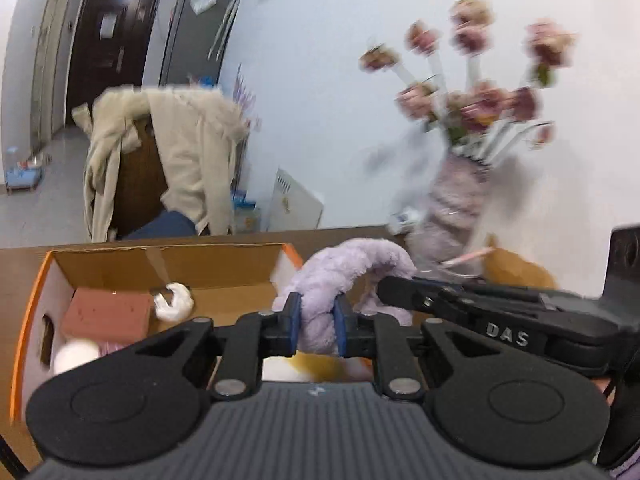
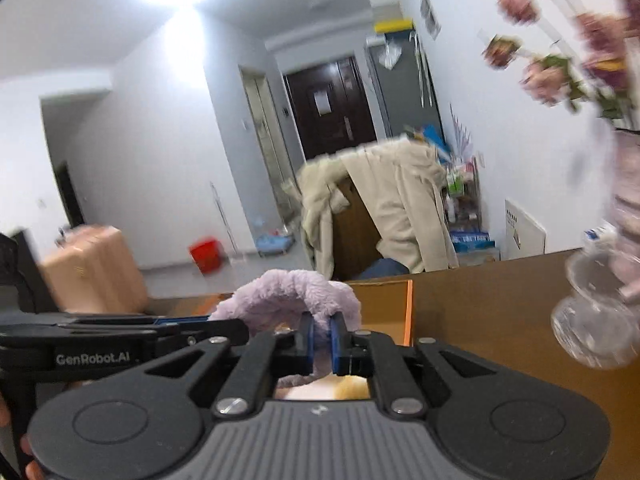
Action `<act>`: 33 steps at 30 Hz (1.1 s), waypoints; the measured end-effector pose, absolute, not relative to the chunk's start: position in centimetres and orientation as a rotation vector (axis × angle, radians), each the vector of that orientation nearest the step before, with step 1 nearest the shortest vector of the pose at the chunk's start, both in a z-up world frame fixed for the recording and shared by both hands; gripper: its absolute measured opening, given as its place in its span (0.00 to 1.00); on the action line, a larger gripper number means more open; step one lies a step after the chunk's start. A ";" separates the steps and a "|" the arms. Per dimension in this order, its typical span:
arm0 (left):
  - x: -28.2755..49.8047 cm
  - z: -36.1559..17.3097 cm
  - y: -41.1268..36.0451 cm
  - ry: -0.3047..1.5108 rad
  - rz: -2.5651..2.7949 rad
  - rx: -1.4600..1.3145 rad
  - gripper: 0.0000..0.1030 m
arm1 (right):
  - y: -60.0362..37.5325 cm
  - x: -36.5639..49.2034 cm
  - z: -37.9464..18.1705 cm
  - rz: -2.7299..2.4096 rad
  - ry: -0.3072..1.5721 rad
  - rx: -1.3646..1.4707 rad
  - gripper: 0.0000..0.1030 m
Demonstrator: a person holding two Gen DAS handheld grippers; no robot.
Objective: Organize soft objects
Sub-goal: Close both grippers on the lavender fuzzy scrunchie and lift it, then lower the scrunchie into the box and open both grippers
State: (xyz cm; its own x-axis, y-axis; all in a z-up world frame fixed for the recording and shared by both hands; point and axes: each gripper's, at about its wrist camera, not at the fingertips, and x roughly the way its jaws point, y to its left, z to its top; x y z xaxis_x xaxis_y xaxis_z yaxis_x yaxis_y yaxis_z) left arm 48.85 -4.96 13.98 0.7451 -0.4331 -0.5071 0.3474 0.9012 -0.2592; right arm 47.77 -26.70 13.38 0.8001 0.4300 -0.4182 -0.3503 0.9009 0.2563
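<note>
1. Left gripper [image 1: 316,326]: blue pads pinched tight on one end of the lilac plush toy [image 1: 344,268].
2. Right gripper [image 2: 320,344]: jaws pressed together on the same toy's other end.
3. The toy arches between both grippers, just beside the open cardboard box [image 1: 120,264] (a pink block [image 1: 108,314] and white items inside).
4. Flower vase [image 1: 456,200] stands on the wooden table [image 2: 500,312], blurred.
</note>
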 end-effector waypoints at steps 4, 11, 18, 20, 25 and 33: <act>58.0 10.4 -3.2 0.708 -0.385 -0.225 0.17 | -24.0 58.0 10.7 0.348 0.642 0.172 0.07; 65.5 5.6 -2.1 0.804 -0.290 -0.320 0.27 | -21.0 65.3 6.4 0.168 0.775 0.029 0.17; 61.8 8.7 -2.6 0.729 -0.343 -0.254 0.44 | -21.9 63.1 8.6 0.170 0.735 0.012 0.31; 60.0 10.6 -3.0 0.689 -0.342 -0.220 0.47 | -22.6 61.1 10.5 0.167 0.687 0.005 0.38; 52.6 16.2 -3.4 0.577 -0.335 -0.125 0.59 | -24.5 54.1 16.5 0.214 0.573 0.007 0.50; 35.5 19.9 -2.9 0.320 -0.327 -0.010 0.86 | -25.8 37.9 20.1 0.355 0.436 -0.058 0.78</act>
State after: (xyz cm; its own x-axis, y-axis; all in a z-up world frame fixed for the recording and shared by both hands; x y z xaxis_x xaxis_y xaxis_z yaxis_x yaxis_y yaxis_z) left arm 35.54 -2.87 19.93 0.8972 -0.3176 -0.3070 0.3144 0.9473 -0.0613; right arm 37.92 -25.79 20.09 0.8463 0.3237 -0.4230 -0.3484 0.9371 0.0201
